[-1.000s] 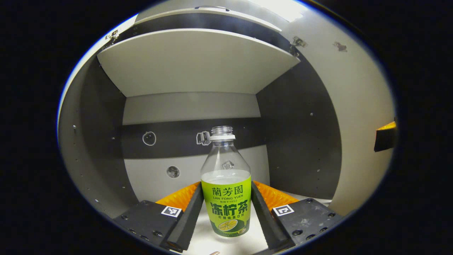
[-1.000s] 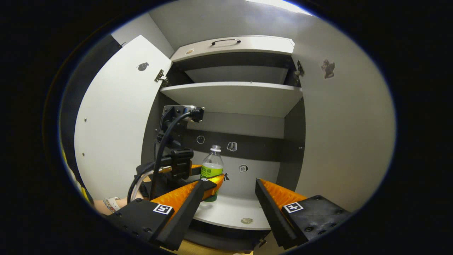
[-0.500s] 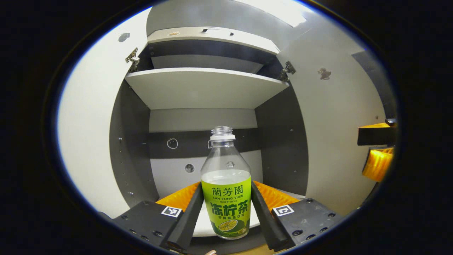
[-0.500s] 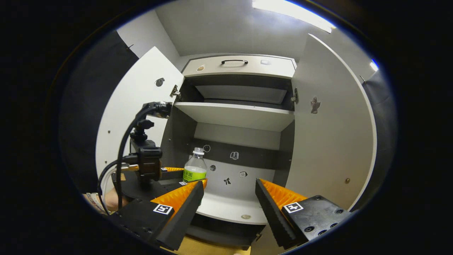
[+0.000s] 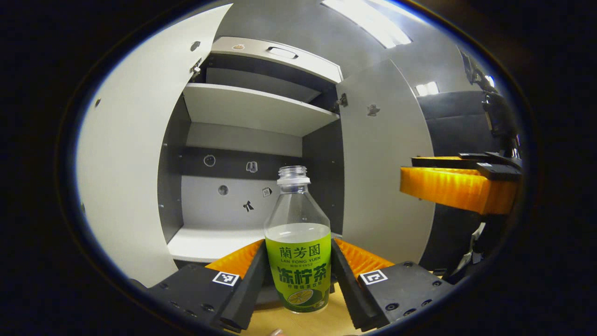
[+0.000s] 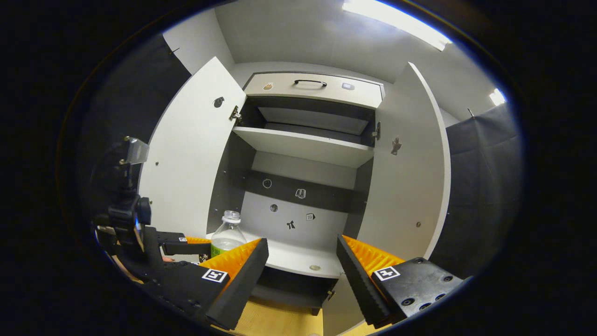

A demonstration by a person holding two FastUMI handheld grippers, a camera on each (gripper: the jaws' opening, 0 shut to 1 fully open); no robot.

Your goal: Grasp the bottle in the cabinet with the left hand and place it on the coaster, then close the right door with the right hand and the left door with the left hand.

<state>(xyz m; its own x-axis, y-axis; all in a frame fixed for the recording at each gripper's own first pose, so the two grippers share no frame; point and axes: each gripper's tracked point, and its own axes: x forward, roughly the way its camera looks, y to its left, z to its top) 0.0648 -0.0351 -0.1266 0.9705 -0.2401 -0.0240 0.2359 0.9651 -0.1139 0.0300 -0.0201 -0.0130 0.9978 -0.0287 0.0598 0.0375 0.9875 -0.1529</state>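
Observation:
A clear uncapped bottle (image 5: 298, 252) with a green label stands upright between my left gripper's fingers; the left gripper (image 5: 298, 275) is shut on its labelled body. It hangs in front of the open cabinet (image 5: 242, 200), outside the lower shelf. In the right gripper view the bottle (image 6: 227, 235) and the left gripper (image 6: 186, 242) sit at the lower left, before the left door (image 6: 189, 154). My right gripper (image 6: 301, 261) is open and empty, facing the cabinet (image 6: 303, 196), with the right door (image 6: 406, 172) open ahead on its right. It also shows sideways in the left gripper view as the right gripper (image 5: 459, 179).
Both doors, the left door (image 5: 126, 163) and the right door (image 5: 382, 158), stand wide open. An upper shelf (image 6: 303, 145) and a drawer with a handle (image 6: 310, 84) lie above. A wooden surface (image 6: 280, 322) lies below the cabinet. Small stickers dot the back wall.
My left gripper has drawn the bottle back out of the cabinet and off the lower shelf, swinging left. The right gripper has also backed away, so more of both doors shows.

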